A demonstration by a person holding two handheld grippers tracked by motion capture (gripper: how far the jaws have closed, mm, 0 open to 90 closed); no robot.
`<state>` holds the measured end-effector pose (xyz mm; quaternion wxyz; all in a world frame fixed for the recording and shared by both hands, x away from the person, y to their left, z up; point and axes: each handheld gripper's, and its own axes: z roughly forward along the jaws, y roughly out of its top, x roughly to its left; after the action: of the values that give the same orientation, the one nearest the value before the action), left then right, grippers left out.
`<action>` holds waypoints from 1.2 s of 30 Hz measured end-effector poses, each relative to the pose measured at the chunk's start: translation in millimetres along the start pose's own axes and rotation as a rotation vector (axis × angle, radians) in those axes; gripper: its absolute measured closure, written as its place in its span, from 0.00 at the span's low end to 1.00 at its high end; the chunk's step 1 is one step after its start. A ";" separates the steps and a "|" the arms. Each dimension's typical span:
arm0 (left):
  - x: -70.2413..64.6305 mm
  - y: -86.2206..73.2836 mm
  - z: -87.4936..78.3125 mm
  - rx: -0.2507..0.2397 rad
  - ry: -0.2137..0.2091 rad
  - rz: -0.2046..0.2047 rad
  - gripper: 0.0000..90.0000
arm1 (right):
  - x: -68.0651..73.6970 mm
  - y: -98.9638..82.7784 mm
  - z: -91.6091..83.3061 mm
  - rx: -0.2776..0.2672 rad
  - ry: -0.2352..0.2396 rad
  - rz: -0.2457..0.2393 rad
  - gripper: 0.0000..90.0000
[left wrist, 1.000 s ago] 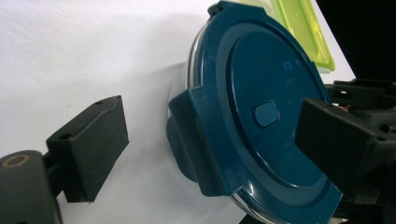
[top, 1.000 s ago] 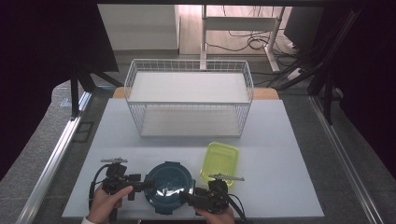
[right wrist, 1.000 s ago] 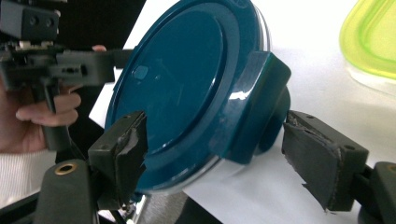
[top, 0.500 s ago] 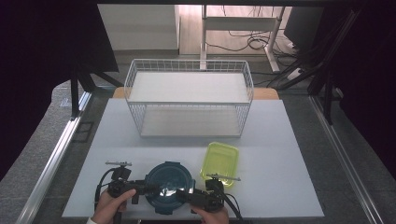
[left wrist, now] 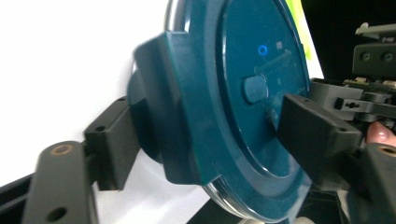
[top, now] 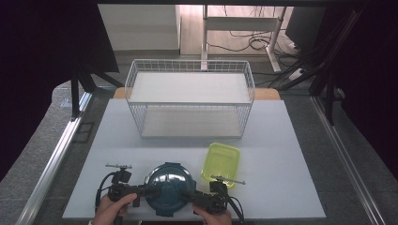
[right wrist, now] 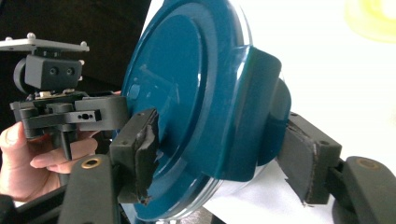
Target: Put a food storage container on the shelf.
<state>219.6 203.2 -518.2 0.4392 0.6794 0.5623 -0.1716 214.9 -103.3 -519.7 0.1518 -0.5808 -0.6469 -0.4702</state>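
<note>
Both grippers: have closed in on the round container since the earlier frames, left from the picture's left, right from its right; jaws have just been closing.
Left gripper (top: 149,191): one jaw over the lid, one behind the side clasp, in the left gripper view; pads look pressed on it.
Right gripper (top: 187,197): one pad on the lid face, one against the clasp on the far side, in the right gripper view; gripping the container.
Teal container (top: 169,188): round, lid on, lower centre of the high view, at the near edge of the white tabletop (top: 291,154).
Yellow-green tray (top: 221,161): just right of it.
Wire basket (top: 190,101): upper centre, well apart.
</note>
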 end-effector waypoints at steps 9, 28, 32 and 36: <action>-6.4 -1.2 -7.6 -0.032 0.018 0.021 0.34 | 6.3 -2.0 -6.2 -0.017 -0.002 0.019 0.45; -22.4 3.5 -14.3 -0.082 0.002 0.069 0.37 | 16.9 6.6 -20.7 -0.051 0.006 -0.038 0.46; -29.7 9.4 -11.7 -0.090 0.004 0.088 0.37 | 17.0 14.6 -26.7 -0.052 0.004 -0.062 0.46; -38.8 18.2 -11.7 -0.108 0.013 0.116 0.37 | 17.0 24.5 -32.7 -0.064 0.014 -0.083 0.46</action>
<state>221.2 189.0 -476.2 0.4808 0.6871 0.5334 -0.1109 220.6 -121.5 -479.8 0.1181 -0.5547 -0.6542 -0.5005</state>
